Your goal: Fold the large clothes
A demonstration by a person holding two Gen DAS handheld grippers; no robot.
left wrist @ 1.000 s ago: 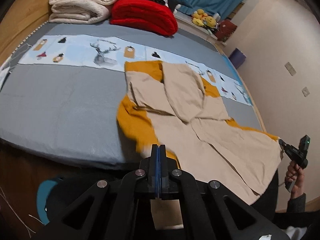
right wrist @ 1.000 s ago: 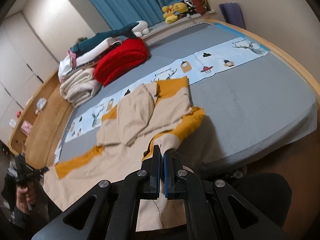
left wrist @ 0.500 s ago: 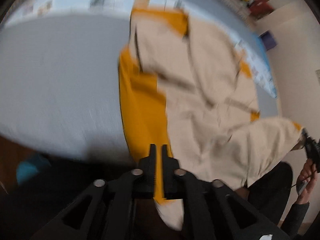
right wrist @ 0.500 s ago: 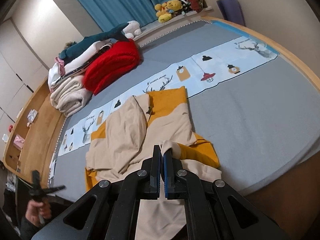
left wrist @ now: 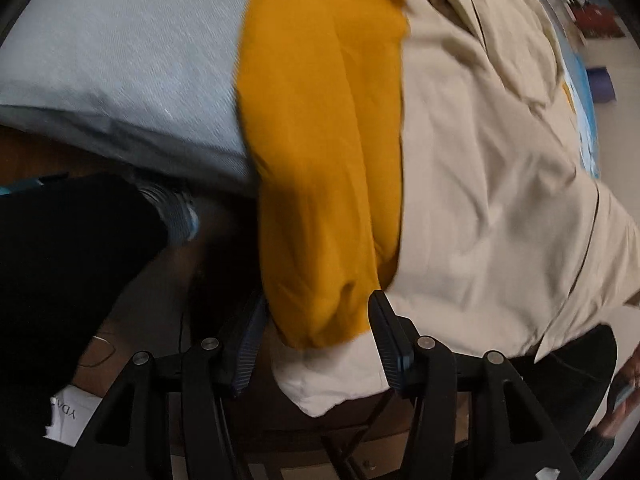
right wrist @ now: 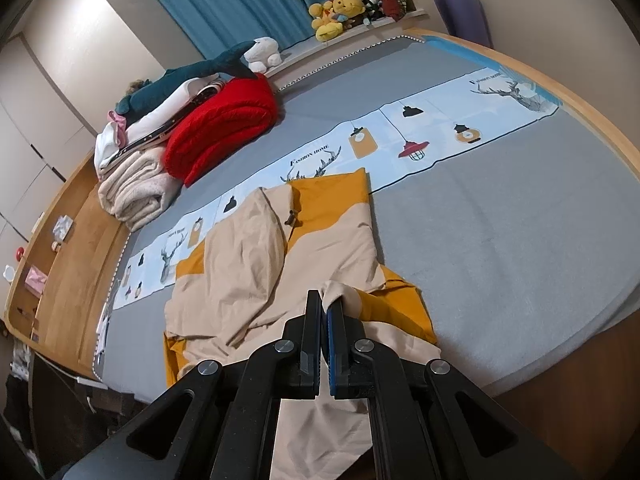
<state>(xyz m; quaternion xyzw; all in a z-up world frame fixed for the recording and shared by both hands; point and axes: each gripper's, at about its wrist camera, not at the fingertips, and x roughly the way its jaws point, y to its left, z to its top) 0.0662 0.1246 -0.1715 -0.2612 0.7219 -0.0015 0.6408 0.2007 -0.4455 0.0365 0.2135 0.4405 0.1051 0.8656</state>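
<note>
We've got the beige-and-mustard garment spread on the grey bed, its near edge hanging off the side toward us. Right gripper is clenched on a bunched beige fold at that near edge. Left gripper has its jaws spread wide, straddling the mustard sleeve end that droops off the bed (not gripping it yet, as far as we can tell).

To do this step well, we'd close the left on the cuff itself, not the loose beige layer under it, and match the right's height so the hem lifts level. Then carry both over together; uneven pull will likely skew the fold. Left view is blurred, so we'd settle before closing.

Counts: one garment, two grippers, one red blanket, one cream blanket stack, a cluster of plush toys (exact number unclear).
</note>
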